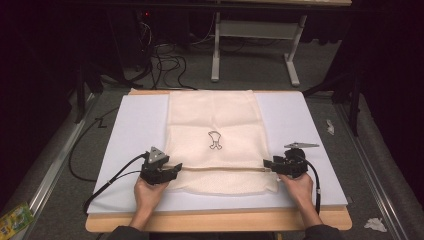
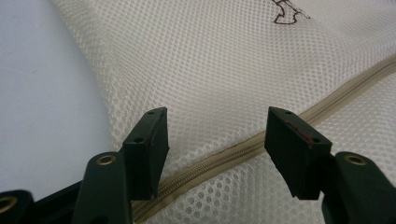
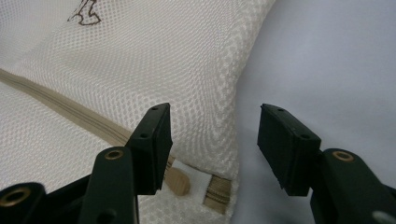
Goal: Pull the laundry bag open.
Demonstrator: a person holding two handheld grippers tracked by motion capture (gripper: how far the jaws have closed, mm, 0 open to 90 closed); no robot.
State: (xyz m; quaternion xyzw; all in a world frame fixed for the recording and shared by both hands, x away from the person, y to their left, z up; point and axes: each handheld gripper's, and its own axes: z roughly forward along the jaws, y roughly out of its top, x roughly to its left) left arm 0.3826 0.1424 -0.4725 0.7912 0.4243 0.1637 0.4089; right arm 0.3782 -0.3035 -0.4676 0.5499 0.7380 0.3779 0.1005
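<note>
Mesh bag [image 1: 215, 135] looks light and floppy; we hold both grippers spread, best pinching the zipper pull [image 3: 179, 181].

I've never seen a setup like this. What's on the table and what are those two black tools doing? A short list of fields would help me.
surface: pale blue mat on a wooden table
main item: cream mesh laundry bag lying flat, small dark emblem in its middle
zipper: tan zipper running across the bag's near part, looks closed
zipper pull: tan zipper pull at the bag's right edge
left gripper: left gripper, jaws open, at the bag's left edge over the zipper
right gripper: right gripper, jaws open, by the pull, gripping nothing
</note>
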